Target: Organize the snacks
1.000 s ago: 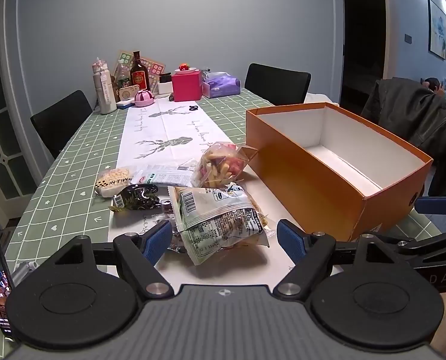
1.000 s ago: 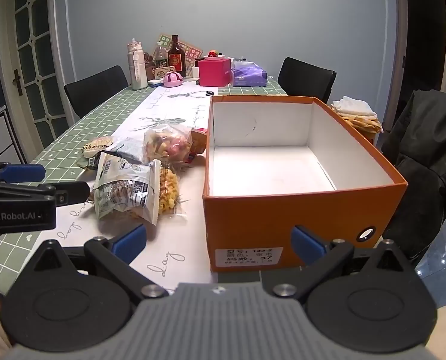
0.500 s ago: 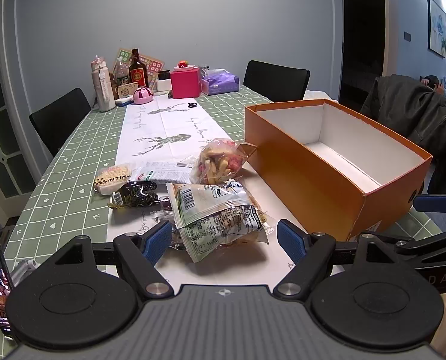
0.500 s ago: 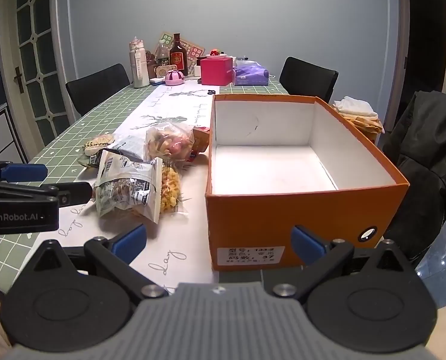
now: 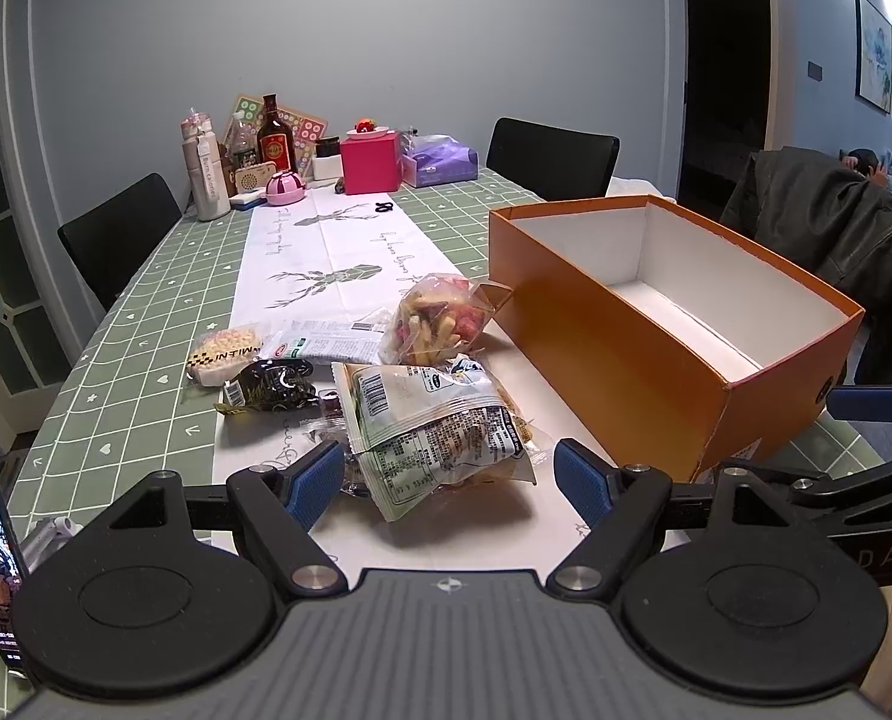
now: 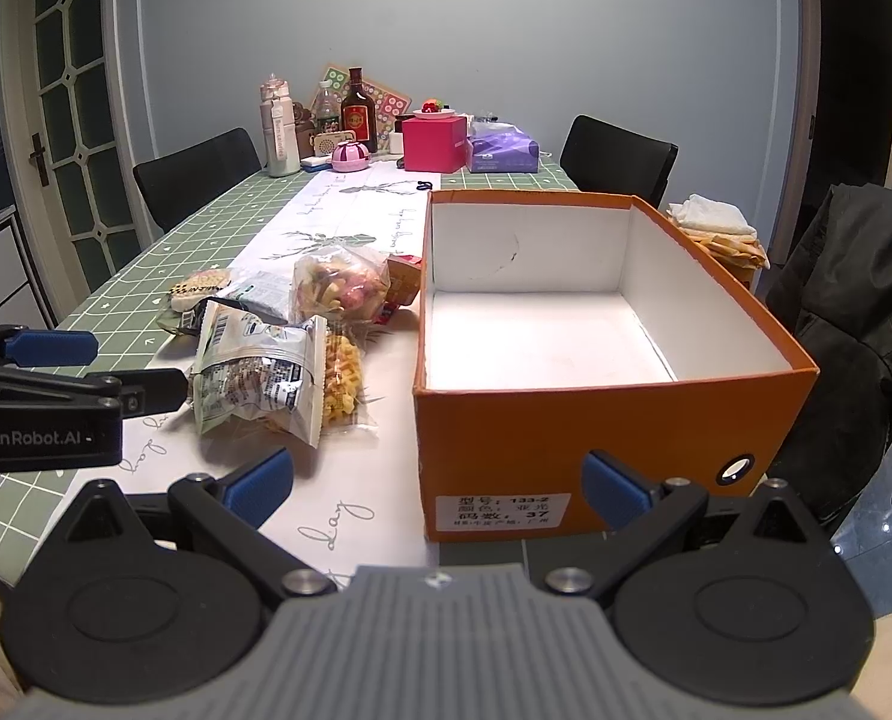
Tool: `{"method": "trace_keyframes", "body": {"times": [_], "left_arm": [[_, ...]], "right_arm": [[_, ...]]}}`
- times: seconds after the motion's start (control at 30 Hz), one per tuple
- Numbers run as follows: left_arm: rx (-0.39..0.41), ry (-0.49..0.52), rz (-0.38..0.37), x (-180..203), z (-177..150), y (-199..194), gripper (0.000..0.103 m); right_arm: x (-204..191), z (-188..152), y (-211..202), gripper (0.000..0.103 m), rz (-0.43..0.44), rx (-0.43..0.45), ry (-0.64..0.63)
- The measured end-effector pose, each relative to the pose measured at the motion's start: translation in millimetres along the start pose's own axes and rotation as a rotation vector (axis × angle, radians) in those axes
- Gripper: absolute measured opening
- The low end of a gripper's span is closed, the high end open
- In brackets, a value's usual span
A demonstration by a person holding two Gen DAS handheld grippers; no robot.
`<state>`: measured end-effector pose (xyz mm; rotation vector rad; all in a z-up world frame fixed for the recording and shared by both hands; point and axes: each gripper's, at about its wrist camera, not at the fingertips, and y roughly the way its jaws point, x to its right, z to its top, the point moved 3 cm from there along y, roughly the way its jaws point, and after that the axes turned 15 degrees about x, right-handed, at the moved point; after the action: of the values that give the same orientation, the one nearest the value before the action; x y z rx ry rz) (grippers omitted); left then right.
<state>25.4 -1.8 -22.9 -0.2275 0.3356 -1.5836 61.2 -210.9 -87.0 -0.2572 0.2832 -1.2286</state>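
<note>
Left tongs (image 5: 449, 477) and right tongs (image 6: 437, 489) gape wide (gripping nothing), clear of the snack bag (image 5: 434, 426).

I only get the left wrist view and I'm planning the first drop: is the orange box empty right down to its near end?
Observer: Yes. The right wrist view shows the whole floor of the orange box: bare white, with nothing in it.
Operator: What's under the green-and-white bag?
Observer: A clear pack of yellow waffle-shaped snacks. It sticks out from under the bag on the side toward the box.
Operator: Is the right gripper free?
Observer: Yes. Its jaws stand open with nothing between them, just short of the box's labelled end.
</note>
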Motion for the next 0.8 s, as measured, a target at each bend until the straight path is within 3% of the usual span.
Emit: {"method": "trace_keyframes", "body": {"times": [0.8], "left_arm": [[-0.013,-0.003,0.001,0.2,-4.4,1.5,0.093]], "right_arm": [[-1.8,-1.2,-0.2,0.1,0.001,-0.004,-0.006]]}}
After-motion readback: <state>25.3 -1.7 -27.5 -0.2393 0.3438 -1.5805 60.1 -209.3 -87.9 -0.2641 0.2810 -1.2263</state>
